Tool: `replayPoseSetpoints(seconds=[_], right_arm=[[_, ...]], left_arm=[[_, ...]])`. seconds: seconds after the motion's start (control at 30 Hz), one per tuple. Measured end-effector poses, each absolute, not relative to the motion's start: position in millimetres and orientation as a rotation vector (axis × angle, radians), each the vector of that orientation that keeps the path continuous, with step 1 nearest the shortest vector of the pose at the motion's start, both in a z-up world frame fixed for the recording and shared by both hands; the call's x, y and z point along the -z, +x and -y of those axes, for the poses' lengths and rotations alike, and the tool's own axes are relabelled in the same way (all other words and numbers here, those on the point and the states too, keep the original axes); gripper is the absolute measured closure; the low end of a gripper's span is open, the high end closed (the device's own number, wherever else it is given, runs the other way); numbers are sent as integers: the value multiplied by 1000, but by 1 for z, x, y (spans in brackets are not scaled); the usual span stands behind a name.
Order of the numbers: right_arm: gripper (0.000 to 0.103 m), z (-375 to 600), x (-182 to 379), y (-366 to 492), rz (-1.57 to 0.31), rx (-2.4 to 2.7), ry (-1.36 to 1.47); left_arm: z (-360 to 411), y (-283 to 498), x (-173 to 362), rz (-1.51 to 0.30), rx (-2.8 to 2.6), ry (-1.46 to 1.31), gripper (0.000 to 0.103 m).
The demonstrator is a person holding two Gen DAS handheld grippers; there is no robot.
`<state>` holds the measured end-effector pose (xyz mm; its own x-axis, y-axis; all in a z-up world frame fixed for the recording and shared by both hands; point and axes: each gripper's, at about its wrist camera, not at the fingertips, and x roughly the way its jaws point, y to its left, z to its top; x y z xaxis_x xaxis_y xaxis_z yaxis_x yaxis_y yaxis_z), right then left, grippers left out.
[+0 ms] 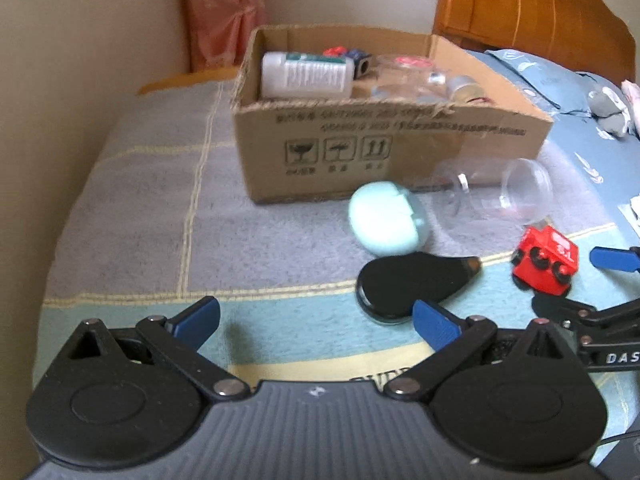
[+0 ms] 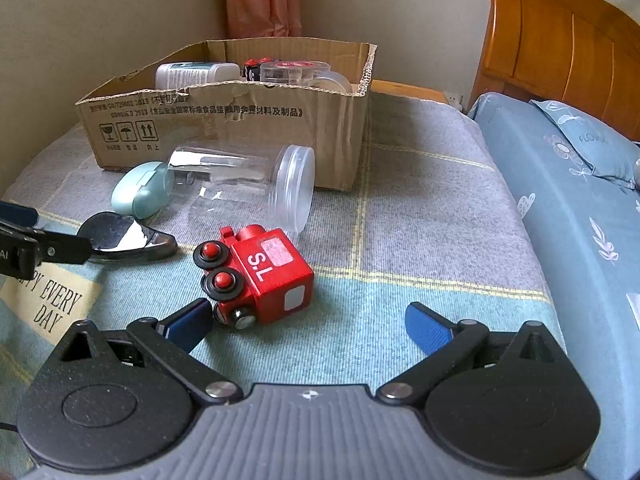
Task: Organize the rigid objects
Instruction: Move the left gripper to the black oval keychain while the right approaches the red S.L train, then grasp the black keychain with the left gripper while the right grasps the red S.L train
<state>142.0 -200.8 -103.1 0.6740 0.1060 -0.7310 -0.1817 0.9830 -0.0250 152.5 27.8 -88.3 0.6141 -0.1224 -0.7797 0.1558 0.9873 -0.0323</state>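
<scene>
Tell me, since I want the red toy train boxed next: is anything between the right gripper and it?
Nothing visible: the red toy train lies on its side just ahead of the open right gripper, nearer its left finger.

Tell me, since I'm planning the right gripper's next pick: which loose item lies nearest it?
The red toy train, just ahead of the right gripper; the others lie farther.

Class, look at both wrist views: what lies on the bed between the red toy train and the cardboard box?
A clear plastic jar lying on its side sits between the red toy train and the cardboard box; the right wrist view shows it best.
</scene>
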Motion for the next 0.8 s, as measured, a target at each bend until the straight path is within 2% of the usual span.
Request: replayPoseSetpoints(seconds=[0.47, 0.6, 0.8], right_arm=[[0, 205, 106, 133, -766, -194, -108], [0, 206, 106, 133, -763, -199, -110], [0, 206, 107, 133, -759, -202, -111]], left_arm=[[25, 180, 101, -916, 171, -12, 1], [36, 180, 104, -899, 130, 57, 0], [21, 171, 103, -898, 85, 44, 0]])
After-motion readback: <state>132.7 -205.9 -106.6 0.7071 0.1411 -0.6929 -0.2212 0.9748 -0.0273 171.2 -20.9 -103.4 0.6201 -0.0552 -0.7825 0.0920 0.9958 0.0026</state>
